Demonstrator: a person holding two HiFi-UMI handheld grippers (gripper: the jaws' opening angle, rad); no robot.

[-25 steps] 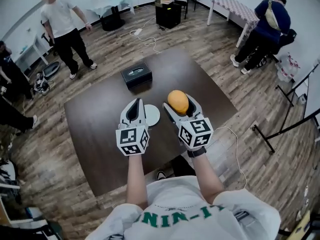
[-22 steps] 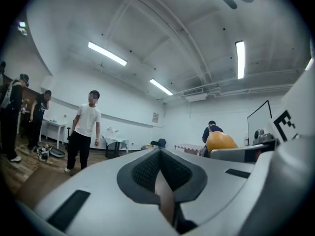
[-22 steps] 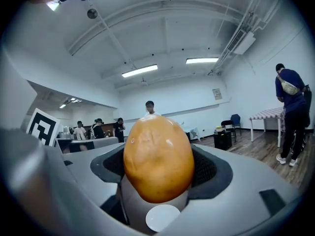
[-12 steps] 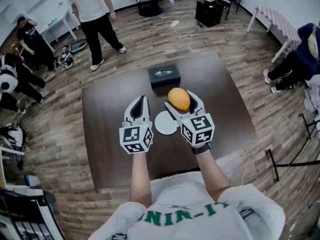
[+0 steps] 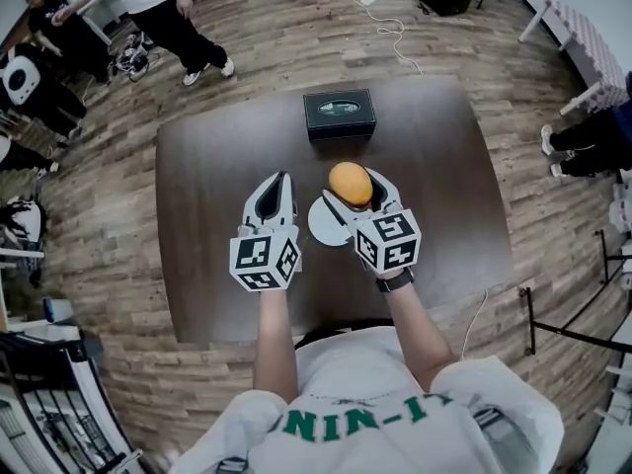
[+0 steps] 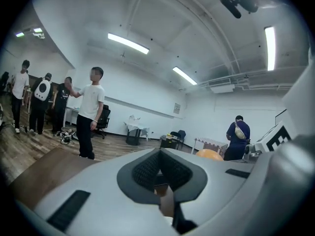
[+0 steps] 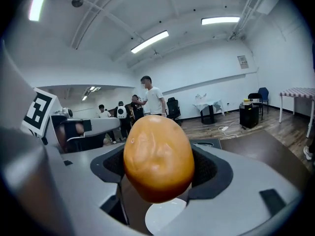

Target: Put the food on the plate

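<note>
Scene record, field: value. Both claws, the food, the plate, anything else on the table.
left claw: shut, nothing in it, left of the plate
right claw: shut on orange food
orange food: held between the jaws, over the plate's far part
white plate: on the brown table, partly under the right claw
black box: far side of the table, apart from the plate
task state: food not yet set on the plate

a smooth, faintly dimpled skin is being shown by the food (image 7: 157, 156) and a matt dark top by the table (image 5: 197, 196).
</note>
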